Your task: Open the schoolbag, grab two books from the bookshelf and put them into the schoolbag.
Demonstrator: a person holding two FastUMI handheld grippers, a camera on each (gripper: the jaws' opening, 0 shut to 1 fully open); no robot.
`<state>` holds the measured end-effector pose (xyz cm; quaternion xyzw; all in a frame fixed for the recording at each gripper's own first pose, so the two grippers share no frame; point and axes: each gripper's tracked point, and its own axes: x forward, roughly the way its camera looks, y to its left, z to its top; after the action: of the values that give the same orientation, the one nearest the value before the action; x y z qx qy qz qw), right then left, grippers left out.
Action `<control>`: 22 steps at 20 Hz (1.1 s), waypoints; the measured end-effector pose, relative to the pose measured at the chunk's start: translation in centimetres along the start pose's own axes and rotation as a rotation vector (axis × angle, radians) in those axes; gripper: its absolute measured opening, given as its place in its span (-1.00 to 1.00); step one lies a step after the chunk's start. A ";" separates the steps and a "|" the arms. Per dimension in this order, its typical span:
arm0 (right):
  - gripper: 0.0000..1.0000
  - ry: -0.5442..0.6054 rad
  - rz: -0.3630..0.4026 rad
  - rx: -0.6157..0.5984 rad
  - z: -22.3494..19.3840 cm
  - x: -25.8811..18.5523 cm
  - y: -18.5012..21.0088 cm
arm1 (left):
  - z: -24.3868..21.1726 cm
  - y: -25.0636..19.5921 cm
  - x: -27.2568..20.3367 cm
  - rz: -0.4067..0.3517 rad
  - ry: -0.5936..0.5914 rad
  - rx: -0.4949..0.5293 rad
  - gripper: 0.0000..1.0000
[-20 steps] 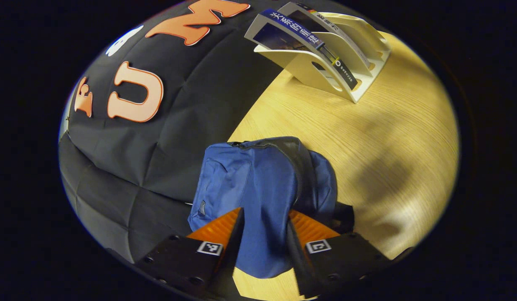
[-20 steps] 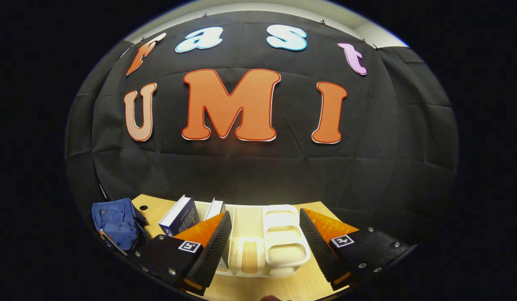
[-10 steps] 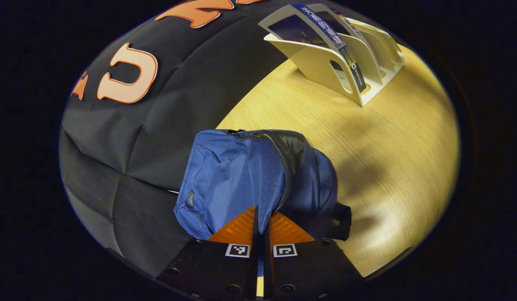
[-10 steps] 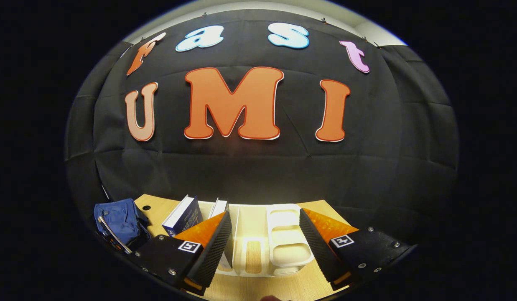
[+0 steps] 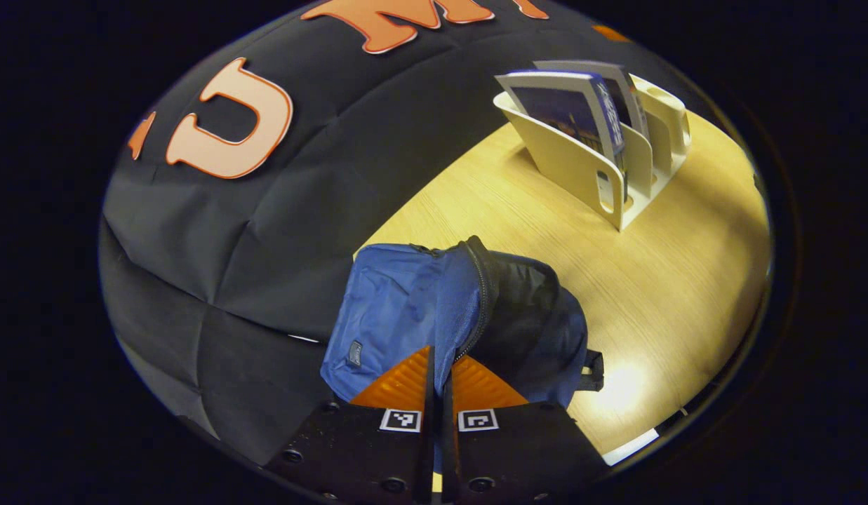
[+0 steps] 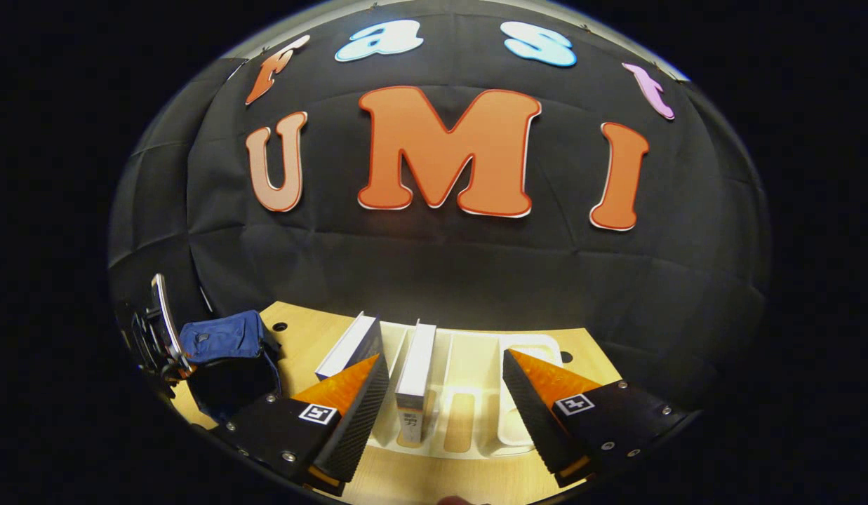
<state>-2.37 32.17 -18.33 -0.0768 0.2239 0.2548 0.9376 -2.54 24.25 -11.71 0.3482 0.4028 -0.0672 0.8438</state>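
Presently the left gripper (image 5: 437,365) has its jaws pinched on the flap of the schoolbag (image 5: 434,308) on the table (image 5: 658,280), holding it open, while the right gripper (image 6: 444,393), jaws wide, faces the books (image 6: 414,365) in the bookshelf (image 6: 518,382).

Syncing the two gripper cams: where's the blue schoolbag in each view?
Left gripper view: the schoolbag sits low centre, just past the left gripper, whose fingers pinch its flap by the zipper.
Right gripper view: the schoolbag is far down at the left edge, on the table's left end.
Shared landmark: the white bookshelf holding two books, upper right in the left gripper view, bottom centre in the right gripper view.
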 end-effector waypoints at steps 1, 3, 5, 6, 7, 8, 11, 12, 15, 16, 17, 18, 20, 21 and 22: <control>0.94 0.017 0.021 0.005 0.2 0.5 0.9 | 0.6 1.1 -0.6 0.000 -0.009 -0.004 -0.90; 0.94 0.038 0.044 -0.002 0.6 1.1 2.2 | 1.7 3.3 -1.1 0.004 -0.025 0.005 -0.90; 0.93 0.044 0.061 -0.019 1.1 1.5 3.3 | 2.3 4.6 -1.2 -0.005 -0.026 0.016 -0.89; 0.94 0.049 0.070 -0.025 1.4 1.7 3.8 | 2.7 5.2 -1.4 -0.014 -0.029 0.025 -0.90; 0.93 0.058 0.081 -0.027 1.4 1.8 4.4 | 3.1 5.7 -1.4 -0.024 -0.034 0.025 -0.90; 0.93 0.069 0.091 -0.027 1.4 2.1 4.9 | 3.3 6.2 -1.4 -0.036 -0.043 0.028 -0.90; 0.93 0.114 0.108 -0.033 1.2 3.0 6.2 | 3.9 8.1 -1.4 -0.075 -0.046 0.015 -0.90; 0.93 0.138 0.125 -0.040 1.0 3.4 6.8 | 4.2 8.5 -1.5 -0.085 -0.049 0.016 -0.90; 0.94 0.213 0.168 0.007 0.3 4.5 8.8 | 5.0 9.6 -1.4 -0.081 -0.056 0.026 -0.90; 0.94 0.225 0.162 0.001 0.4 5.0 8.9 | 5.2 9.5 -1.3 -0.090 -0.062 0.026 -0.89; 0.94 0.241 0.148 -0.012 0.3 5.6 9.0 | 5.1 9.4 -1.4 -0.098 -0.064 0.029 -0.90; 0.94 0.255 0.146 -0.025 0.3 6.2 9.1 | 5.2 9.4 -1.3 -0.102 -0.068 0.030 -0.90; 0.93 0.308 0.160 -0.023 -0.4 6.9 9.9 | 5.6 9.4 -1.3 -0.097 -0.080 0.025 -0.90; 0.94 0.342 0.188 -0.001 -0.9 7.6 10.8 | 5.6 9.4 -1.2 -0.100 -0.084 0.021 -0.89; 0.95 0.382 0.179 0.017 -1.4 8.0 11.0 | 5.6 9.3 -1.2 -0.099 -0.089 0.016 -0.90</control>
<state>-2.37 44.79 -23.55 -0.0954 0.4056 0.3160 0.8524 3.87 27.44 -3.44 0.3314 0.3811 -0.1275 0.8537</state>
